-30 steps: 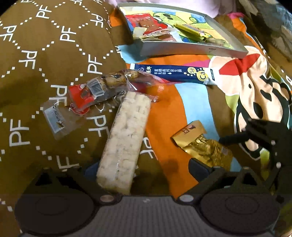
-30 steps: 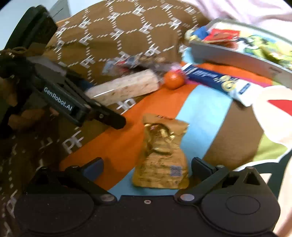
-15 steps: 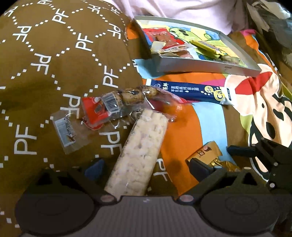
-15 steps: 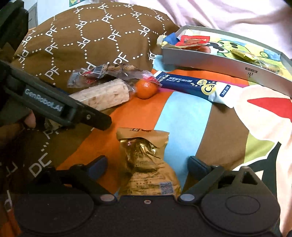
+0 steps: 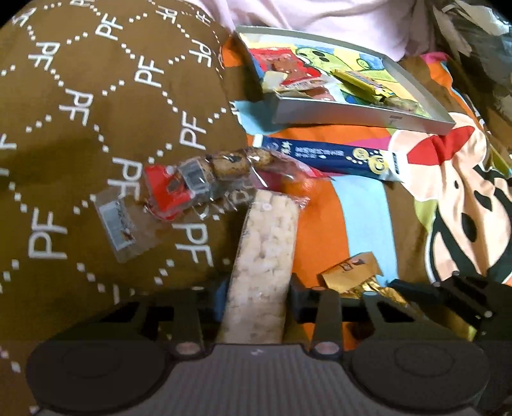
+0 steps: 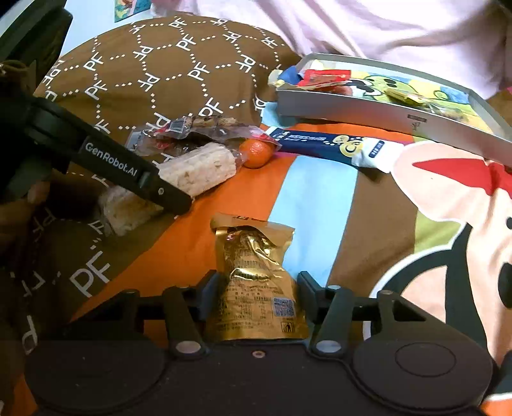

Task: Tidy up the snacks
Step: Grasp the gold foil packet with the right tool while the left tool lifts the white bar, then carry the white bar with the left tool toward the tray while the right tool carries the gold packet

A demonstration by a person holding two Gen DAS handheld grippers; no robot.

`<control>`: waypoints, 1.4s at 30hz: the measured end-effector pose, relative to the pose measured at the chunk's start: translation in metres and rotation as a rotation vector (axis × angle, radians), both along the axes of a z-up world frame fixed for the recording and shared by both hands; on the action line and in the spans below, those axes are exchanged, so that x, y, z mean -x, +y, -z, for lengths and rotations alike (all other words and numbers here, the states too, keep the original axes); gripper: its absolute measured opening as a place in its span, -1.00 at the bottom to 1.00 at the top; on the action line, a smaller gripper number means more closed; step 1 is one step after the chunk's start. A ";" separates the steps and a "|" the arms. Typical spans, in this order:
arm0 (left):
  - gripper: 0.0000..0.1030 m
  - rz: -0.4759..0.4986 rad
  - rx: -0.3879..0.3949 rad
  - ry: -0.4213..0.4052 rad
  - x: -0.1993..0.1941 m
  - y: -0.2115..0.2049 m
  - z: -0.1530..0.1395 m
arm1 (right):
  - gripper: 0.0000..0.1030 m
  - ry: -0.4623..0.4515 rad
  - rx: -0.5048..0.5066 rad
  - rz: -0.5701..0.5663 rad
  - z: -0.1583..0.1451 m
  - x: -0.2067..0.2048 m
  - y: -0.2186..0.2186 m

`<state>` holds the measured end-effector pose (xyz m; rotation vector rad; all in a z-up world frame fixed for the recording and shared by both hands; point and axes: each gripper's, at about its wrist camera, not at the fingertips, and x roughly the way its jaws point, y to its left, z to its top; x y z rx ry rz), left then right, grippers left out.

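Observation:
My left gripper (image 5: 256, 299) is shut on the near end of a long pale puffed-rice bar (image 5: 264, 256), which also shows in the right wrist view (image 6: 198, 168). My right gripper (image 6: 257, 299) is shut on a gold foil snack pouch (image 6: 256, 278); in the left wrist view the pouch (image 5: 352, 272) lies at the lower right. A grey tray (image 5: 361, 113) (image 6: 384, 112) with several snacks in it sits at the back. A blue stick pack (image 5: 329, 155) (image 6: 323, 142), a small orange (image 6: 254, 153) and a clear cookie pack (image 5: 204, 177) (image 6: 192, 131) lie loose.
Everything rests on a soft colourful cartoon blanket (image 6: 320, 198). A brown patterned cushion (image 5: 96, 112) (image 6: 179, 64) rises on the left. A small clear packet (image 5: 120, 224) lies on the cushion. Pink fabric (image 6: 352, 28) lies behind the tray.
Both grippers have closed: the left around the rice bar, the right around the gold pouch. Both were open around them before.

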<state>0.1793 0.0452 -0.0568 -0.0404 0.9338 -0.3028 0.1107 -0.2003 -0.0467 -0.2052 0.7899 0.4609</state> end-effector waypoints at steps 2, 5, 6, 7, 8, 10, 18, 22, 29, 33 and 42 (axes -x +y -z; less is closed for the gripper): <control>-0.28 0.005 0.010 0.013 0.003 -0.002 0.000 | -0.06 -0.004 0.003 0.007 -0.001 0.005 -0.001; -0.30 0.009 0.021 0.028 0.009 -0.007 -0.001 | -0.12 -0.002 0.007 0.012 -0.005 0.012 -0.006; -0.30 0.009 0.020 0.032 0.012 -0.009 -0.001 | -0.12 0.003 0.007 0.011 -0.007 0.014 -0.008; -0.30 0.009 0.017 0.035 0.015 -0.011 -0.002 | -0.13 0.005 0.008 0.010 -0.009 0.017 -0.011; -0.30 0.005 0.017 0.042 0.017 -0.013 -0.003 | -0.14 0.007 0.010 0.010 -0.010 0.020 -0.015; -0.30 -0.001 0.031 0.059 0.023 -0.016 -0.005 | -0.14 0.006 0.011 0.013 -0.013 0.027 -0.021; -0.30 0.031 -0.005 0.071 0.043 -0.035 -0.008 | -0.14 -0.011 0.050 0.025 -0.027 0.054 -0.034; -0.30 0.043 0.015 0.110 0.053 -0.042 -0.007 | -0.14 -0.022 0.056 0.042 -0.031 0.064 -0.042; -0.30 0.063 -0.026 0.103 0.083 -0.059 -0.009 | -0.14 -0.063 0.084 0.087 -0.033 0.085 -0.060; -0.30 0.049 -0.014 0.111 0.092 -0.063 -0.010 | -0.14 -0.068 0.100 0.103 -0.030 0.091 -0.066; -0.31 0.089 0.018 0.120 0.112 -0.080 -0.010 | -0.14 -0.092 0.107 0.129 -0.033 0.101 -0.077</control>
